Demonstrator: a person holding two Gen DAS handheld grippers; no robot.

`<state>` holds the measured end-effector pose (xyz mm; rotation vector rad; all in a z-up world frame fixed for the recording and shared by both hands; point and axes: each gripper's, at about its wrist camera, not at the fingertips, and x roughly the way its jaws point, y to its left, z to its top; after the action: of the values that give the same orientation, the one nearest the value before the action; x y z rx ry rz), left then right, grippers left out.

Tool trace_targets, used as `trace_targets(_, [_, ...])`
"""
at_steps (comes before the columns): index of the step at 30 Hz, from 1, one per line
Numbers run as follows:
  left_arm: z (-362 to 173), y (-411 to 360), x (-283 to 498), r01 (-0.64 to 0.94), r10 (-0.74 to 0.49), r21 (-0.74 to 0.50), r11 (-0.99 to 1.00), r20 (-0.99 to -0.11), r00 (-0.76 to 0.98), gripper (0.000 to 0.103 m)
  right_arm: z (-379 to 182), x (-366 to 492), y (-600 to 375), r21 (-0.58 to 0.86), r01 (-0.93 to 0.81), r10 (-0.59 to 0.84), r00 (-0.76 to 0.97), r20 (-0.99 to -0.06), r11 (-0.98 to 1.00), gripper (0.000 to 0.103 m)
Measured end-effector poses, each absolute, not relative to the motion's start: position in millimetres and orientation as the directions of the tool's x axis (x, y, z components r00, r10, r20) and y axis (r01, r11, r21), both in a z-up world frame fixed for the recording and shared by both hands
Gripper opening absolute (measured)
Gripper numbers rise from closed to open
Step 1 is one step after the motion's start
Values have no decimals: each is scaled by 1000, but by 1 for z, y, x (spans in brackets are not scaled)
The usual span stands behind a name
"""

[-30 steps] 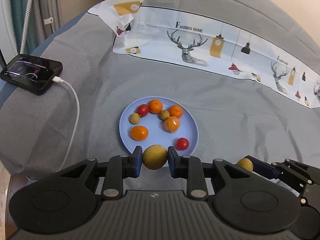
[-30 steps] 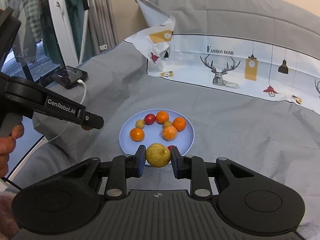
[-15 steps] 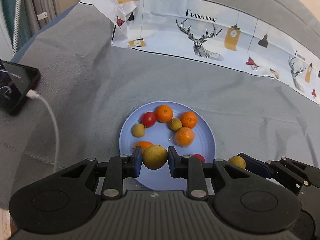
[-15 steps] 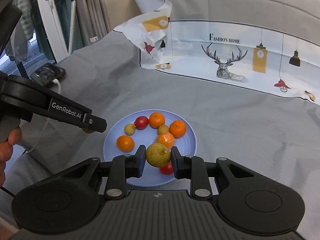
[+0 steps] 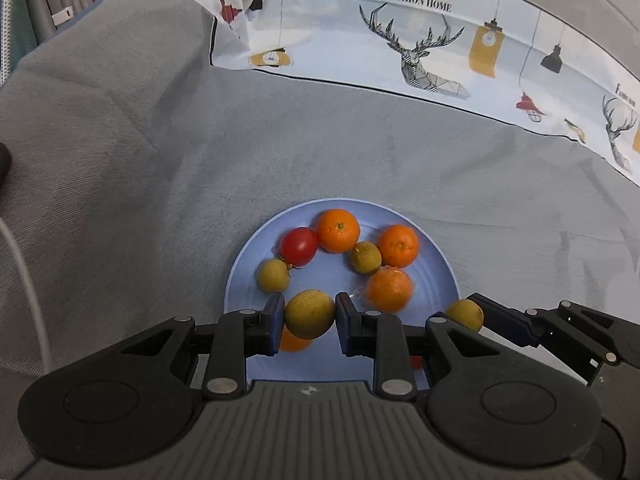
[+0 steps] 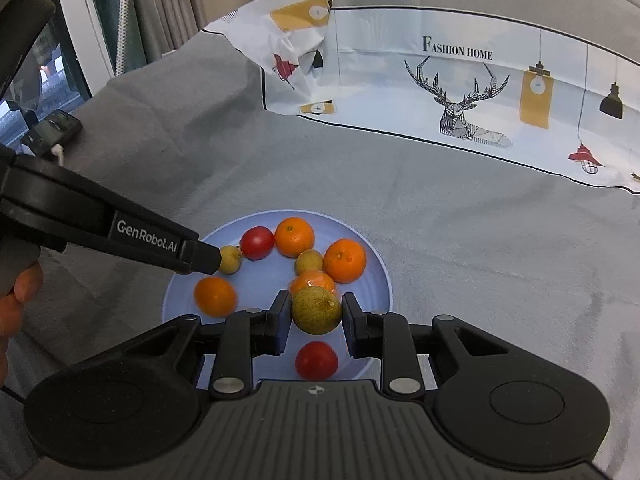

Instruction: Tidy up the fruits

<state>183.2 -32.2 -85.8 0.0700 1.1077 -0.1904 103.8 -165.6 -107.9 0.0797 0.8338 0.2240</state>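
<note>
A light blue plate (image 5: 240, 276) (image 6: 378, 268) lies on the grey cover and holds several oranges, two red tomatoes and small yellow fruits. My left gripper (image 5: 309, 314) is shut on a round yellow-green fruit (image 5: 308, 312) just above the plate's near left part. My right gripper (image 6: 317, 310) is shut on a speckled yellow-green fruit (image 6: 316, 308) above the plate's near middle, over a red tomato (image 6: 316, 360). In the right wrist view the left gripper's finger (image 6: 196, 256) reaches in beside a small yellow fruit (image 6: 231, 259); its own fruit is hidden there. The left wrist view shows the right gripper's fruit (image 5: 465, 314) at the plate's right rim.
A white cloth (image 5: 400, 40) printed with deer and lamps lies behind the plate. A black phone (image 6: 52, 128) on a white cable (image 5: 24, 280) sits far left near curtains. A person's hand (image 6: 20, 296) grips the left tool. Grey cover surrounds the plate.
Both grippers have come forward and down, from short of the plate to just over it. Each keeps its fruit. The phone has slid out of the left wrist view.
</note>
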Motion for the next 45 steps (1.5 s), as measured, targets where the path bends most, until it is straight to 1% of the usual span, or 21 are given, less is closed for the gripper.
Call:
trace_targets(2, [-90,-33,188,191,-116,-35,981,-895,430,30,-112,110,-164,152,-171,227,646,-729,973,28])
trace_targets(4, [-91,-33,191,199,-119,-34,979,-894,431,54,-116,115,-163,158,-187,242,637,-732,970,28])
trace_targets(5, [-90,-31,190,190,-113,-31,981,-890,441,84,-117,118,-162,162,-196,251,631,-734,967,29])
trace_targets(6, [-88,-29,190,177,-110,-31,984,-883,456,103,-118,119,-161,166,-201,257,629,-733,965,38])
trace_targets(7, [-85,-26,187,162,-111,-37,986,-870,480,102,-118,120,-160,166,-207,261,626,-735,964,58])
trace_targets(8, [-82,-24,184,157,-114,-41,987,-865,488,103,-117,119,-160,158,-209,256,623,-739,965,66])
trace_targets(9, [-80,-24,182,164,-118,-44,985,-870,479,103,-115,117,-159,147,-203,244,627,-740,968,78])
trace_targets(10, [-79,-23,179,167,-120,-47,985,-878,464,103,-112,113,-159,134,-194,228,637,-737,972,83])
trace_targets(13, [-74,-20,165,154,-114,-50,987,-886,449,103,-105,97,-161,122,-193,219,635,-740,973,90])
trace_targets(19, [-52,-15,119,177,-109,-29,984,-878,465,103,-85,58,-168,135,-139,193,636,-747,981,97])
trace_targets(23, [-39,-7,90,134,-68,-2,991,-868,492,103,-71,32,-167,126,-119,173,655,-735,985,98])
trace_targets(25, [-36,1,74,89,-46,-2,996,-865,500,103,-65,17,-164,93,-105,140,677,-723,990,99])
trace_targets(27, [-34,7,61,80,-40,0,997,-867,497,103,-59,1,-161,47,-85,94,707,-701,995,100])
trace_targets(31, [-26,10,43,85,-16,34,996,-849,529,103,-52,-19,-158,43,-81,89,722,-686,996,100])
trace_targets(38, [-12,5,23,108,-22,49,993,-821,571,103,-36,-41,-155,35,-75,80,757,-649,997,101])
trace_targets(45, [-8,0,15,121,-22,59,991,-812,584,103,-30,-57,-157,34,-64,72,775,-628,997,101])
